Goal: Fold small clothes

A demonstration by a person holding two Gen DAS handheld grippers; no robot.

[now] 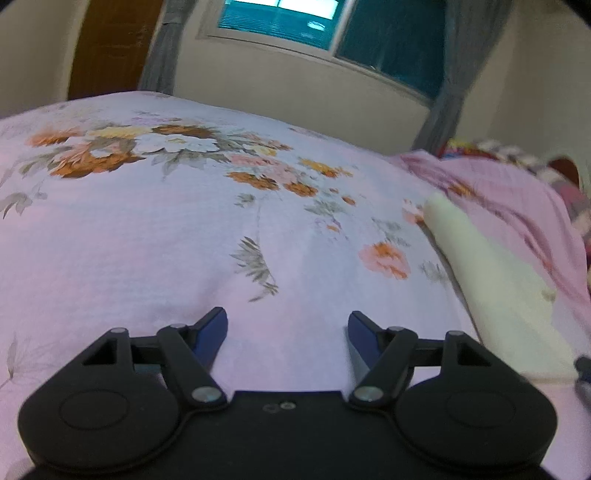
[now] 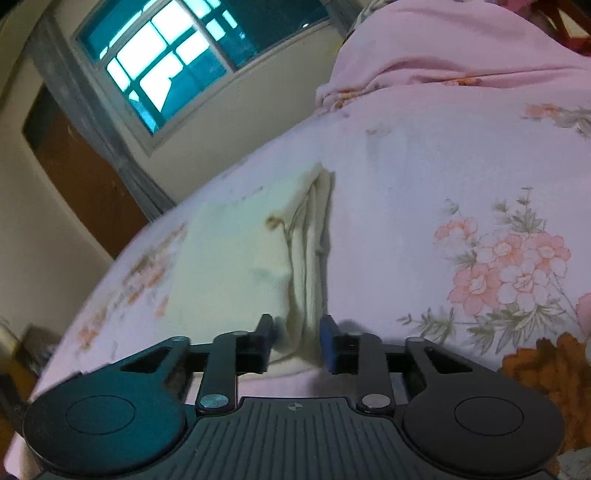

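A cream-coloured small garment [image 2: 236, 254], folded flat with stacked layers along its right edge, lies on the pink floral bedsheet [image 2: 424, 206]. My right gripper [image 2: 297, 338] sits at its near edge with the jaws narrowed around the folded layers; cloth fills the gap between the fingers. In the left wrist view the same garment [image 1: 491, 280] lies at the right. My left gripper [image 1: 288, 332] is open and empty, low over bare sheet, left of the garment.
A bunched pink blanket [image 1: 498, 199] and a patterned pillow lie at the bed's right end. Beyond the bed are a wall, a window [image 1: 332, 33] with grey curtains and a wooden door [image 1: 110, 48].
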